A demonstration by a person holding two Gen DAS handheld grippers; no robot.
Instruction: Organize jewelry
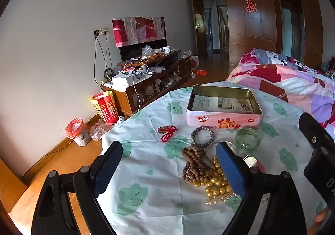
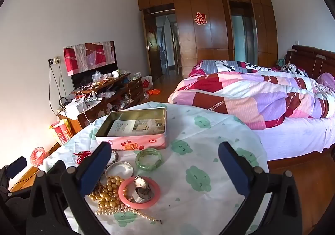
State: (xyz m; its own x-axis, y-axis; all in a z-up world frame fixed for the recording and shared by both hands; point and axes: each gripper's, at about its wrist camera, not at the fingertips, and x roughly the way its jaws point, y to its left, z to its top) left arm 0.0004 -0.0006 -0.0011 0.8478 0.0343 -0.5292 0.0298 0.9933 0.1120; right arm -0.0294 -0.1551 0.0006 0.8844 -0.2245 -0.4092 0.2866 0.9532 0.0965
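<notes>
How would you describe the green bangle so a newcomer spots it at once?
Start at the pink tin on the cloud-print tablecloth. Just in front of its near wall lies the green bangle, flat on the cloth. It alone is translucent green; the pink ring nearer the camera is opaque.

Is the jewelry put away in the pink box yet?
Not yet. The pink tin is open and holds only papers. Neither the left hand-held gripper nor the right hand-held gripper holds anything; both are open. The green bangle, pink bangle, gold beads and brown beads lie on the tablecloth.
</notes>
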